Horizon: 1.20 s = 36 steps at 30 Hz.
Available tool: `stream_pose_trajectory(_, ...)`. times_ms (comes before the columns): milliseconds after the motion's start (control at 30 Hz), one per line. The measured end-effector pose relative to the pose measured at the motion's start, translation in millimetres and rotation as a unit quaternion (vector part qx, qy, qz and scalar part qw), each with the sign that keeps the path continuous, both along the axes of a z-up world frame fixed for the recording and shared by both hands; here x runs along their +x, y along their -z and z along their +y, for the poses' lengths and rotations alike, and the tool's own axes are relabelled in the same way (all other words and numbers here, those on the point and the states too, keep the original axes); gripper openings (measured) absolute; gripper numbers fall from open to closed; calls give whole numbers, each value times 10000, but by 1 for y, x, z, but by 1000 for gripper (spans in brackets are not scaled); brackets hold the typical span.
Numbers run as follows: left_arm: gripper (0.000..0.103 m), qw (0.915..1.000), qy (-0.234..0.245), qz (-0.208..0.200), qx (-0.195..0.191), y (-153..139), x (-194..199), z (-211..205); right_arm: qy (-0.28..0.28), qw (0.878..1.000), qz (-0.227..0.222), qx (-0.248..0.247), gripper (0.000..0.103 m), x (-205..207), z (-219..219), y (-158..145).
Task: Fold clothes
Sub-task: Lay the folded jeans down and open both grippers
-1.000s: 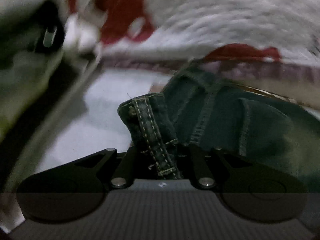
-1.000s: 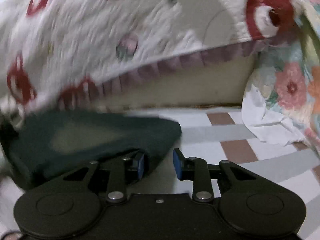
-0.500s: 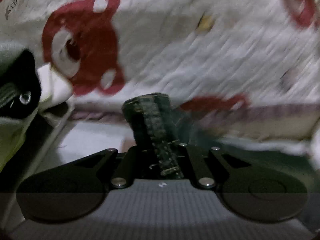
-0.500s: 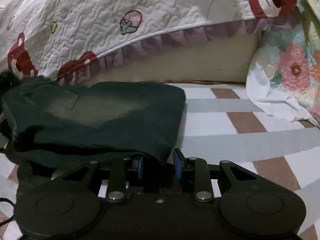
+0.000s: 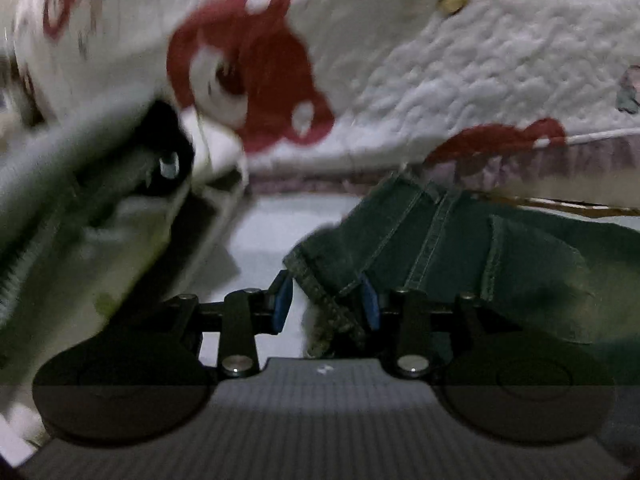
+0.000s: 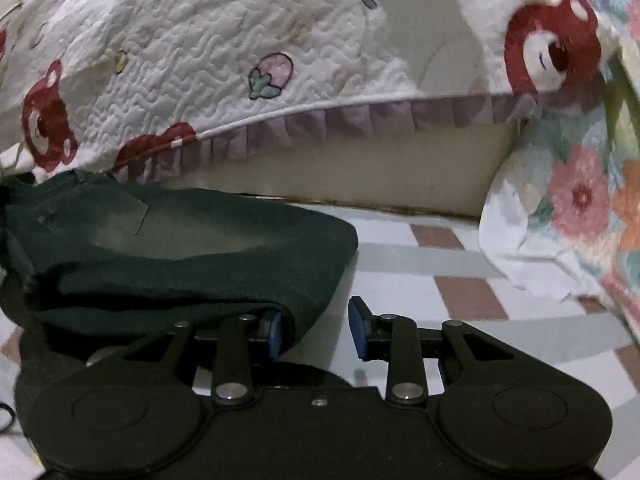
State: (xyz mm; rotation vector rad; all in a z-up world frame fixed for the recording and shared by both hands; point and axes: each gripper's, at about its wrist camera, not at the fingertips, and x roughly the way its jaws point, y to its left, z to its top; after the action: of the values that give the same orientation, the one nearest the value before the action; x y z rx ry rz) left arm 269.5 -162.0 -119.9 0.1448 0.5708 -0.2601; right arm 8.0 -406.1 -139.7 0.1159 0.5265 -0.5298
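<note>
1. Hidden or unclear: in my left wrist view, the upper left is smeared by motion; a pale and black shape (image 5: 120, 184) there cannot be identified. The near hem of the jeans (image 5: 460, 252) drops behind the left gripper (image 5: 325, 300), so I cannot see where it ends.
2. In my right wrist view, the jeans (image 6: 180, 248) run off the left edge, and their folded corner covers the left finger pad (image 6: 275, 334) of the right gripper (image 6: 316, 328).
3. Fingers: both pairs stand spread. The left pair has the hem lying loose between the pads; the right pair holds nothing.
4. Location: the folded jeans lie on the checked sheet (image 6: 460, 276), just in front of the bear-print quilt (image 6: 240, 60).
5. Change: a second ago the left fingers pinched the hem; they have since parted. The right fingers remain apart, now wider.
</note>
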Motion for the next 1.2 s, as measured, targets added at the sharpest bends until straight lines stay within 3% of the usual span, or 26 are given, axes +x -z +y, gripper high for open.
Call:
stream_pose_trajectory(133, 37, 9947, 743, -607, -375, -19, -23, -25, 85, 9995, -34, 286, 35, 0, -2, 1)
stream_pose_trajectory(167, 38, 9912, 1116, -484, -518, -16, -25, -36, 102, 9993, -101, 338, 35, -2, -2, -3)
stream_pose_trajectory(200, 38, 9867, 1452, -174, -704, -11, -23, -47, 110, 9993, -159, 315, 35, -4, -2, -8)
stream_pose_trajectory(267, 40, 9773, 1651, 989, -891, 17, -11, -61, 70, 9997, -217, -97, 35, -2, 1, -24)
stream_pose_trajectory(300, 40, 9673, 1715, 1596, -967, 32, -4, -67, 31, 9994, -226, -264, 35, 1, 1, -30)
stream_pose_trajectory(333, 40, 9643, 1739, 1758, -948, 40, -2, -69, 19, 9993, -229, -300, 36, 4, -2, -35)
stream_pose_trajectory(467, 40, 9650, 1842, 1771, -586, 42, -1, -76, 254, 9977, -449, 440, 37, 8, -17, -35)
stream_pose_trajectory(633, 41, 9669, 1841, 1686, -519, 44, -2, -81, 812, 9777, -598, 1845, 39, -1, -31, -7)
stream_pose_trajectory(833, 41, 9589, 2235, 1719, -312, 43, 5, -80, 926, 9743, -640, 1950, 43, -2, -33, 0)
stream_pose_trajectory(933, 41, 9549, 2124, 1949, -711, 44, 14, -70, 901, 9735, -677, 1991, 43, 0, -34, 2)
stream_pose_trajectory(1033, 41, 9587, 2181, 1777, -422, 44, 6, -78, 953, 9726, -533, 2052, 42, 6, -34, 10)
stream_pose_trajectory(1100, 41, 9601, 2269, 1615, -243, 44, 1, -80, 1171, 9650, -474, 2299, 43, 9, -38, 19)
stream_pose_trajectory(1200, 41, 9581, 2399, 1495, -461, 51, 3, -70, 1138, 9615, -445, 2463, 44, 18, -41, 33)
